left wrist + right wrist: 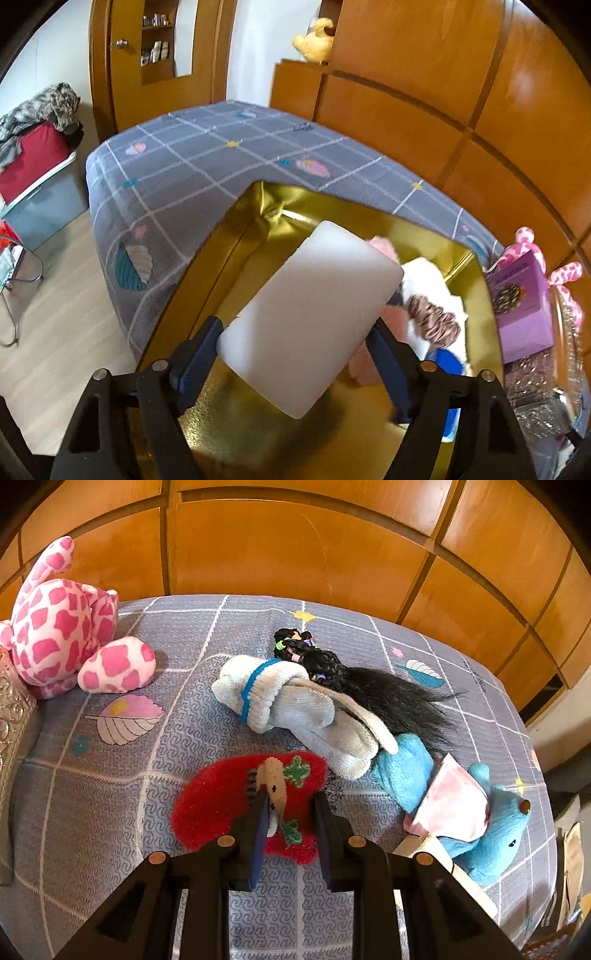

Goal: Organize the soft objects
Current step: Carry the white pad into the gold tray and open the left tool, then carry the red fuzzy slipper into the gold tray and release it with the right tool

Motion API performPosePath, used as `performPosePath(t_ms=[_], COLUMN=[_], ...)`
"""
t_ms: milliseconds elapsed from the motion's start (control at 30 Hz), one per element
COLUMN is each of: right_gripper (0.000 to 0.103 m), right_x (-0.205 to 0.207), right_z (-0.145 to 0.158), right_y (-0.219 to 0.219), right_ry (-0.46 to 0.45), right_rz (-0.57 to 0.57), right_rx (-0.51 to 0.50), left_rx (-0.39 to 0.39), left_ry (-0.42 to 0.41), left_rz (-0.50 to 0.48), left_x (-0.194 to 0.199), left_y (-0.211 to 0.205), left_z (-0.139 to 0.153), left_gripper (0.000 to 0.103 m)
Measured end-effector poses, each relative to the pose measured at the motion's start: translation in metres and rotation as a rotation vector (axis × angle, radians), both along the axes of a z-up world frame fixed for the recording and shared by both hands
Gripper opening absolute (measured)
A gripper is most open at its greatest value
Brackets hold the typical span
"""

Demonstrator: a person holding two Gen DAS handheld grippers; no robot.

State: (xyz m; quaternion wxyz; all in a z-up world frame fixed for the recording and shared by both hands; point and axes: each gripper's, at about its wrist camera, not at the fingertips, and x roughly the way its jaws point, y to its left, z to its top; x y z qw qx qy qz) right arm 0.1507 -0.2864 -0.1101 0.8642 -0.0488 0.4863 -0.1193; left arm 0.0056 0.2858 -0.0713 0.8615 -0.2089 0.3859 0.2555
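Note:
My left gripper is shut on a white foam block and holds it above the open gold box on the bed. Inside the box lie a brown scrunchie, pink fluffy items and white cloth. My right gripper is open, its fingers straddling a red Christmas sock on the bed. Beyond it lie a rolled grey-white sock, a black hairpiece and a blue teddy bear.
The bed has a grey checked cover. A pink spotted plush sits at the left; it also shows in the left wrist view behind a purple box. Wooden wardrobes stand behind the bed. The floor lies left.

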Motion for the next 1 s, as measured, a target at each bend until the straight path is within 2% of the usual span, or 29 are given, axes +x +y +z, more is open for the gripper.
performPosePath(t_ms=[67, 200, 400, 567, 733, 1000], right_gripper=[0.023, 0.022, 0.019, 0.018, 0.018, 0.018], right_x=[0.001, 0.000, -0.003, -0.009, -0.013, -0.012], right_z=[0.001, 0.003, 0.011, 0.019, 0.033, 0.063], right_y=[0.001, 0.000, -0.010, -0.010, 0.004, 0.042], right_ry=[0.001, -0.007, -0.036, -0.062, -0.100, -0.168], right_rz=[-0.011, -0.031, -0.070, -0.067, -0.026, 0.063], right_rx=[-0.006, 0.007, 0.113, 0.212, 0.292, 0.352], left_rx=[0.000, 0.015, 0.088, 0.095, 0.107, 0.105], left_ry=[0.018, 0.027, -0.007, -0.021, -0.040, -0.059], left_rz=[0.003, -0.017, -0.034, -0.063, -0.099, -0.158], left_x=[0.001, 0.002, -0.002, -0.005, -0.008, -0.010], left_y=[-0.001, -0.008, -0.021, -0.030, -0.044, -0.061], left_z=[-0.005, -0.007, 0.007, 0.015, 0.022, 0.026], left_gripper=[0.088, 0.090, 0.099, 0.101, 0.102, 0.102])
